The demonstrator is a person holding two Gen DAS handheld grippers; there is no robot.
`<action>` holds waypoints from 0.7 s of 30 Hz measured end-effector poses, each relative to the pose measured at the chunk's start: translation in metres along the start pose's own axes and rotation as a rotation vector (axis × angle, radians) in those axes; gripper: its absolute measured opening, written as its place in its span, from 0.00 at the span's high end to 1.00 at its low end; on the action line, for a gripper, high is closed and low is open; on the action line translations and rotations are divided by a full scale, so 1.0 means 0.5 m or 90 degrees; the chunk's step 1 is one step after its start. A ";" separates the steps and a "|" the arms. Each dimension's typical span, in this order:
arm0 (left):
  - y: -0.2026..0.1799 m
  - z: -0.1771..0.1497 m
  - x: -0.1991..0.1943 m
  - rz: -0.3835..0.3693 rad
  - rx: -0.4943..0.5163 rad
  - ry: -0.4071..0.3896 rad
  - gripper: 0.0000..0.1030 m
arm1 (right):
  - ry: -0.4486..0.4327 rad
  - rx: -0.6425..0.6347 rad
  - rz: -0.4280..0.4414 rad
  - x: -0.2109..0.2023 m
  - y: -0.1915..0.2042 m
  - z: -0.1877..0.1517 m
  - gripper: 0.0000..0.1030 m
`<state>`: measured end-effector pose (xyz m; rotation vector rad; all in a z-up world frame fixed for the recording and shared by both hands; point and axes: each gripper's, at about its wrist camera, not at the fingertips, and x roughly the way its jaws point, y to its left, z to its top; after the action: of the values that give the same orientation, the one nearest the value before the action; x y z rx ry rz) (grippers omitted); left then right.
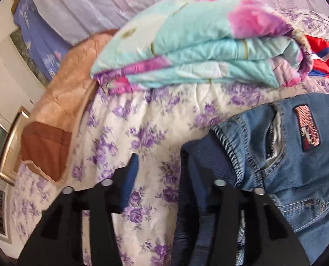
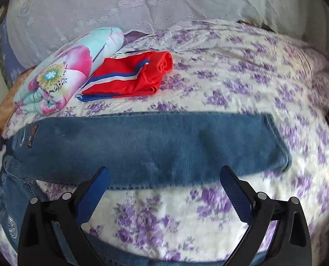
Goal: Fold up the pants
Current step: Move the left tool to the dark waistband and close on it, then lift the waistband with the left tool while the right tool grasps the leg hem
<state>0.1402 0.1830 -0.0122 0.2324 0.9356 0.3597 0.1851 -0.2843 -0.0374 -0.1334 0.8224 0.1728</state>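
Blue denim pants (image 2: 155,146) lie on a bed with a purple-flowered cover (image 2: 242,84). One leg stretches flat from left to right; its hem is at the right. The waist end with a red patch shows in the left wrist view (image 1: 293,150). My left gripper (image 1: 162,170) is open, its right finger over the dark blue waistband (image 1: 197,177) at the pants' left edge. My right gripper (image 2: 164,177) is open and empty, just in front of the near edge of the leg.
A folded teal and pink flowered quilt (image 1: 197,51) lies behind the pants, with a folded red garment with blue and white stripes (image 2: 131,75) beside it. A white pillow (image 2: 120,6) is at the back. A tan blanket (image 1: 60,102) hangs at the bed's left edge.
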 end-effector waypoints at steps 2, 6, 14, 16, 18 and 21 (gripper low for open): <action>-0.013 0.013 -0.038 -0.032 0.002 -0.036 0.38 | -0.007 -0.067 0.008 0.037 0.024 0.041 0.03; -0.025 0.032 -0.106 -0.097 -0.016 -0.127 0.13 | 0.028 -0.143 0.029 0.129 0.053 0.096 0.03; -0.095 0.028 -0.062 -0.176 0.021 -0.077 0.12 | 0.120 -0.231 0.145 0.250 0.078 0.107 0.09; -0.105 0.016 -0.013 -0.141 0.026 -0.045 0.12 | 0.102 -0.211 0.161 0.247 0.066 0.127 0.32; -0.111 0.006 0.034 -0.100 0.034 -0.023 0.12 | 0.077 -0.159 0.154 0.249 0.037 0.139 0.46; -0.103 -0.011 0.092 -0.116 0.019 0.018 0.07 | 0.040 -0.162 0.153 0.260 0.032 0.107 0.34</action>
<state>0.1709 0.1541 -0.0672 0.1682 0.9819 0.1822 0.3070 -0.2453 -0.0979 -0.2807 0.8764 0.5021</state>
